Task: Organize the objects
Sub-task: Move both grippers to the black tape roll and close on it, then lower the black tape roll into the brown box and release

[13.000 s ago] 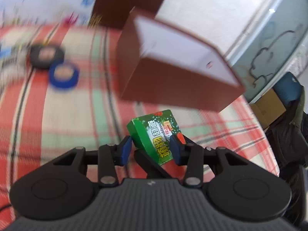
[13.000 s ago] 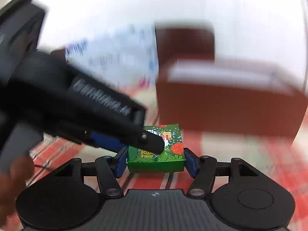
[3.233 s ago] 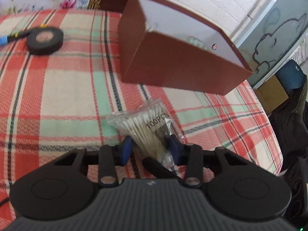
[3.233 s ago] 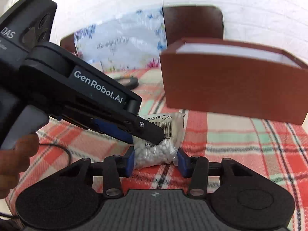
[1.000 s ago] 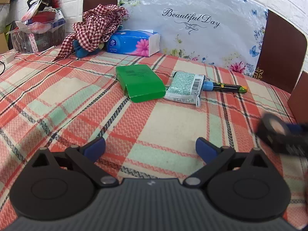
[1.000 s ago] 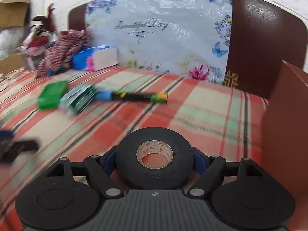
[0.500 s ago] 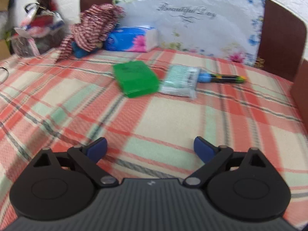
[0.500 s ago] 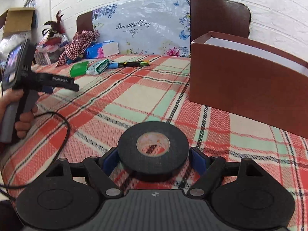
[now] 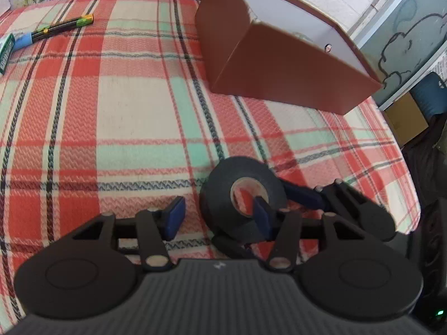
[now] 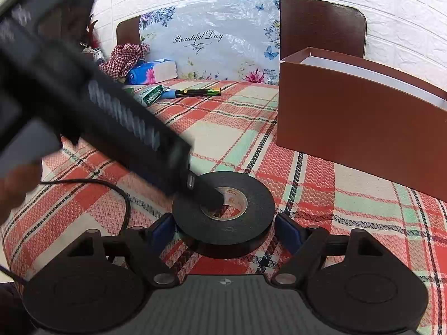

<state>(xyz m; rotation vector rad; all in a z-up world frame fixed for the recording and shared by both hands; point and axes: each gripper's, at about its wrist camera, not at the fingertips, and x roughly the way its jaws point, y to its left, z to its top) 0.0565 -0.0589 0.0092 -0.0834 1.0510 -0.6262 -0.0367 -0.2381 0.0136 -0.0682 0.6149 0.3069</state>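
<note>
**Tape roll: handover between grippers, beside the box**

Step in hand, as I read it: passing the black roll of cloth tape [image 10: 223, 209] from one tool to the other ahead of boxing it.

Right gripper [image 10: 223, 230]: blue pads sit either side of the roll, small gaps showing; not clearly pinching. The roll appears to rest flat on the red-green plaid tablecloth [image 9: 125, 117].

Left gripper [image 9: 218, 217]: jaws spread; one finger is threaded through the roll's cardboard core, the other stands outside the black rim. Not yet pressed together.

Location: roll lies near the open brown cardboard box with white lining [image 9: 279, 64], apart from it.

Next move, judged: left jaws must close on the roll's wall, right must back off, then lift over the box rim.

Count:
- tape rolls: 1
- boxes: 1
- multicoloured marker pen [image 10: 192, 92]: 1
- green-white packet [image 10: 151, 95]: 1
- blue tissue pack [image 10: 152, 72]: 1
</note>
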